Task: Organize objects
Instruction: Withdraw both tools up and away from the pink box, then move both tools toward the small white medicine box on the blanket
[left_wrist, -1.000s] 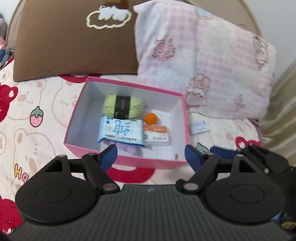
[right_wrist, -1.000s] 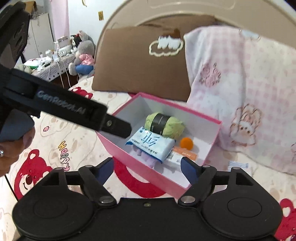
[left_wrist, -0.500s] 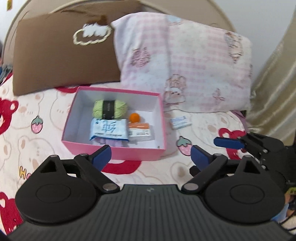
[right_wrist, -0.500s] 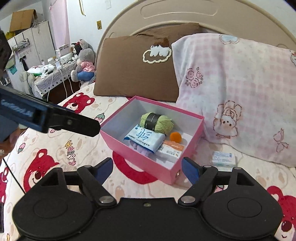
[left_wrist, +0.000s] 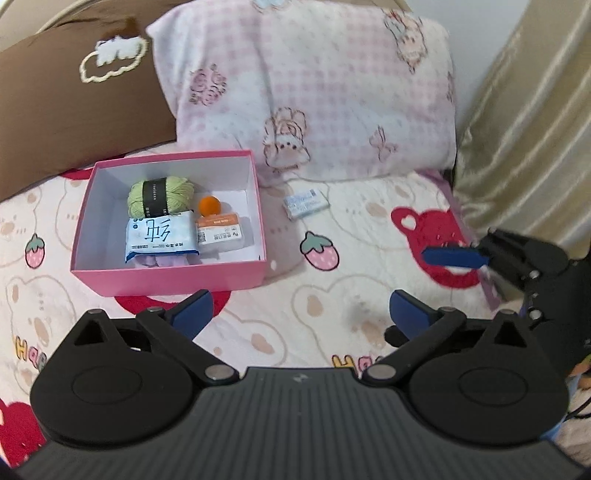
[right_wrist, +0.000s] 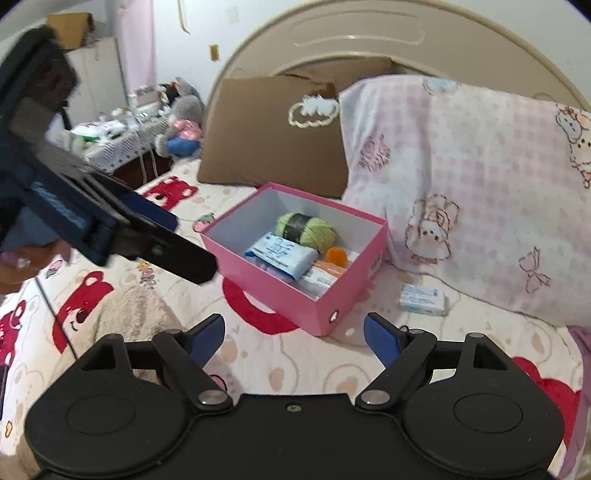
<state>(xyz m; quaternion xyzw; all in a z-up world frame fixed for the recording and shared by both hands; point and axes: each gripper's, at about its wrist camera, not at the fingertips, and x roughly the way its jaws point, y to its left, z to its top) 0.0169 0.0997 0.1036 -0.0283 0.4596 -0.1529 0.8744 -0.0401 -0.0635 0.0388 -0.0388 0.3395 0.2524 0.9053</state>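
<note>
Currently your pink box (left_wrist: 168, 282) on the bed (left_wrist: 332, 314) groups yarn ball (left_wrist: 160, 195), tissue pack (left_wrist: 160, 238); small packet (left_wrist: 306, 202) lies outside; left tool (left_wrist: 299, 314) opening, empty; right tool (right_wrist: 293, 339) apart, empty

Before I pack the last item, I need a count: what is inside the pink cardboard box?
The pink cardboard box holds a green yarn ball, a small orange ball, a white-blue tissue pack and an orange-white carton. Something lilac lies mostly hidden under the pack.

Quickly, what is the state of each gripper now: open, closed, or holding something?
Left gripper: jaws opening, nothing between them.
Right gripper: open, holding nothing.
</note>
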